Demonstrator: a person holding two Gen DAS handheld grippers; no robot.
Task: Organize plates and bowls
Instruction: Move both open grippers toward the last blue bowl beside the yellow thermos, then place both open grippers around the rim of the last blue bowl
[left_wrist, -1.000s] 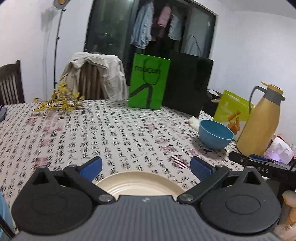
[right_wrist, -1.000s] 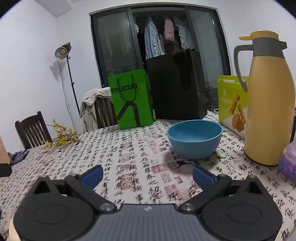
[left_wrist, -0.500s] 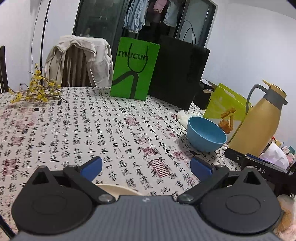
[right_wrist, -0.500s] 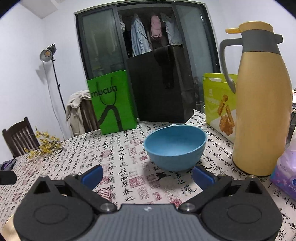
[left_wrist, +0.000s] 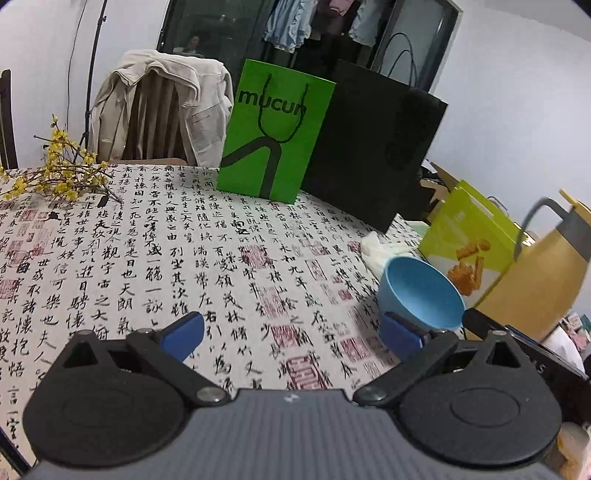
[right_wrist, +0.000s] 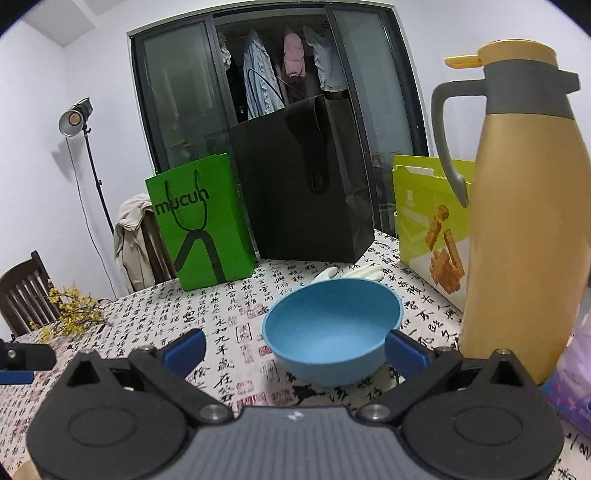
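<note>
The right tongs (right_wrist: 293, 349) are held low and level over the tabletop (right_wrist: 229, 314), spread wide and empty. The blue bowl (right_wrist: 332, 328) sits just ahead, its near side between the blue fingertips (right_wrist: 404, 352). The left tongs (left_wrist: 291, 334), likewise wide open and empty, hover above the patterned cloth, with the bowl (left_wrist: 423, 299) off their right tip.

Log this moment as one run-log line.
right gripper: open, nearing blue bowl, not gripping | left gripper: open, empty, over tablecloth | bowl: upright, empty, beside gold thermos
</note>
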